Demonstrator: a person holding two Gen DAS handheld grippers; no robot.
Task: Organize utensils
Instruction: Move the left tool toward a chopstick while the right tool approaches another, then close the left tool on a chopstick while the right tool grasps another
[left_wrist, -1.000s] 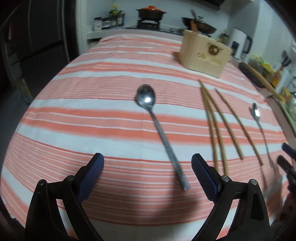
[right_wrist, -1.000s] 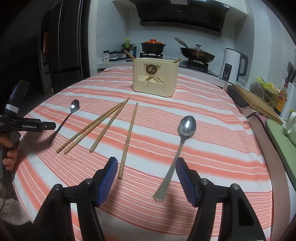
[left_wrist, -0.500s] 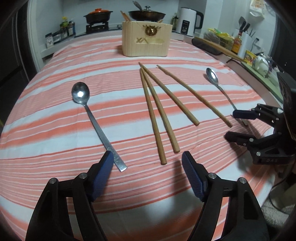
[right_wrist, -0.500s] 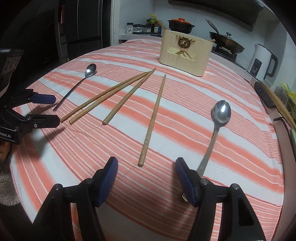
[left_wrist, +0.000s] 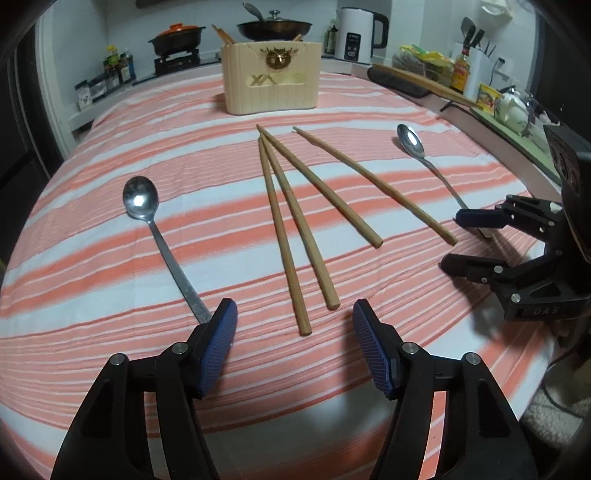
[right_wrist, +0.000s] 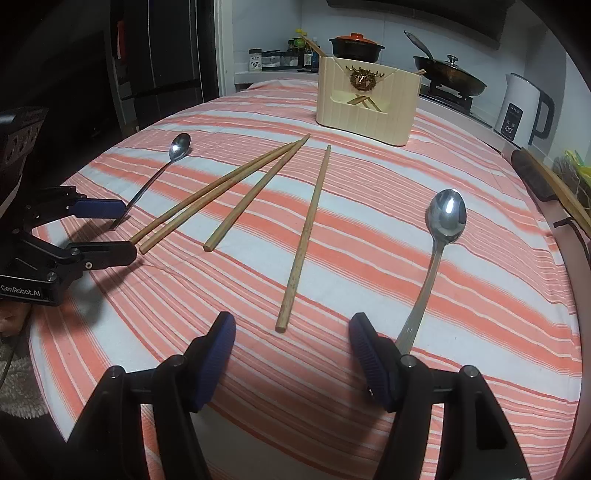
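The desk (left_wrist: 110, 229), under a cloth with orange and white stripes, fills most of both views. At the upper centre of the left wrist view stands the wooden utensil holder (left_wrist: 271, 77), with a few chopstick ends showing above its rim.

Four wooden chopsticks (left_wrist: 295, 221) lie in the middle of the frame, fanning from near the holder toward the lower edge; the two on the left touch at their far tips. One steel spoon (left_wrist: 140, 199) lies at the left of this view, and a second spoon (left_wrist: 410, 142) at the right.

The left claw (left_wrist: 294, 321) is wide open and empty at the bottom centre, with the near ends of the two left chopsticks between its pads. The right claw (right_wrist: 291, 332) is also wide open and empty, the single chopstick end (right_wrist: 281, 326) between its pads and the spoon handle beside its right pad.

The chopsticks look light, stiff and thin, and probably roll easily; a grip near the thick end seems best. The spoons are smooth metal and likely slippery, so the flat handle is the safer place.
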